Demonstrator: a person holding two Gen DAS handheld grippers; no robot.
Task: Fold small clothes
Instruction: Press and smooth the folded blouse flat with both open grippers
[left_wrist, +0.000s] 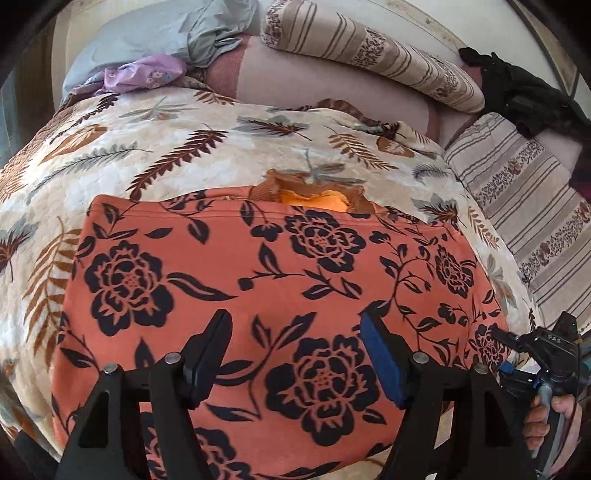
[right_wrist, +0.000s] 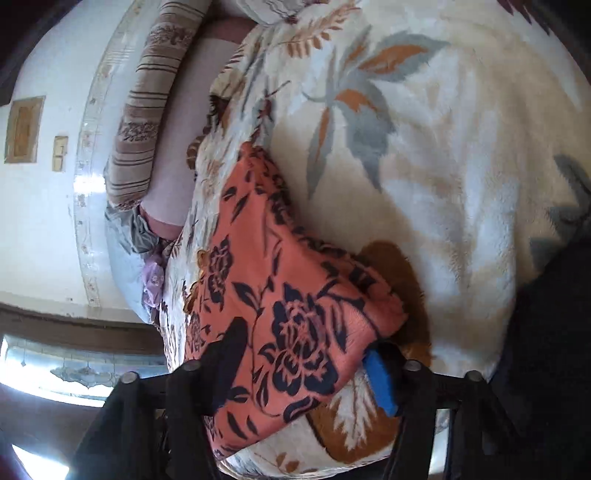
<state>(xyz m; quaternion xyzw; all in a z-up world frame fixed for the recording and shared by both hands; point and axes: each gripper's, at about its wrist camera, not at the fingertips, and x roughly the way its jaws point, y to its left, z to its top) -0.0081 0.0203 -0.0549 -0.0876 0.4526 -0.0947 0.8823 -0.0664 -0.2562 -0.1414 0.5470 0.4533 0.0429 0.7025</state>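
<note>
An orange garment with dark navy flowers (left_wrist: 258, 280) lies spread flat on the leaf-patterned blanket (left_wrist: 110, 155). A brown ribbed collar with a yellow-orange lining (left_wrist: 314, 195) shows at its far edge. My left gripper (left_wrist: 295, 350) is open and hovers just over the near part of the garment, holding nothing. My right gripper (right_wrist: 306, 350) is open, its jaws either side of the garment's corner (right_wrist: 295, 325) at the blanket's edge. The right gripper also shows in the left wrist view (left_wrist: 539, 354), at the garment's right side.
Striped bolster pillows (left_wrist: 369, 48) and a pale blue and lilac pile of cloth (left_wrist: 155, 48) lie at the head of the bed. Black clothing (left_wrist: 528, 96) sits at the far right. A striped cushion (left_wrist: 524, 206) borders the blanket's right edge. A white wall (right_wrist: 40, 221) shows beyond.
</note>
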